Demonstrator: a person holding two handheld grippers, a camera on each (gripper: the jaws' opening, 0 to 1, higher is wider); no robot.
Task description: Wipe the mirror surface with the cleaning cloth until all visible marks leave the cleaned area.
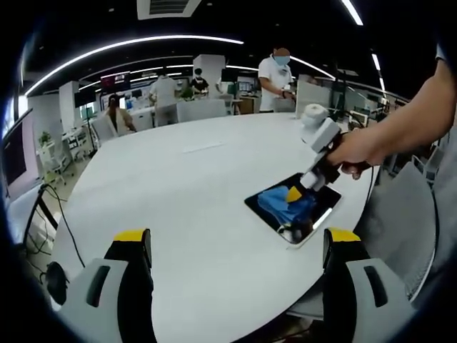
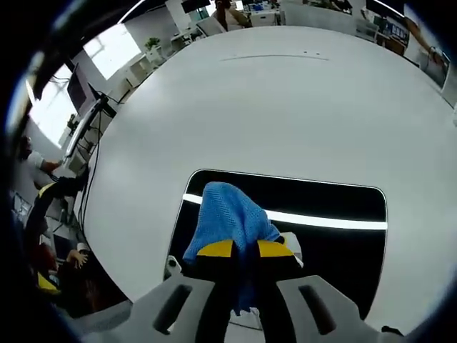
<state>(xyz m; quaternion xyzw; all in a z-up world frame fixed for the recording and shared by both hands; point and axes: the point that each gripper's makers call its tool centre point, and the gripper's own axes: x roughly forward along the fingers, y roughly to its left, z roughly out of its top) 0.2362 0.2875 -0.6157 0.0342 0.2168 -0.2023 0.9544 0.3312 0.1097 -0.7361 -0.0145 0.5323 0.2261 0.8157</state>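
Right claw (image 2: pixel 245 251) clamped tight on the blue cleaning cloth (image 2: pixel 230 218), cloth pressed down on the mirror (image 2: pixel 335 207); mirror lies flat near the counter (image 1: pixel 200 193) edge closest to the person, reflecting a ceiling light strip. Left claw (image 1: pixel 235 246) spread wide, holding nothing, above the white counter, apart from the mirror. A hand (image 1: pixel 355 148) grips the right claw's handle

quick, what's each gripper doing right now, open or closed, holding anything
Left gripper: open, holding nothing, above the table.
Right gripper: closed on the blue cloth, over the mirror.
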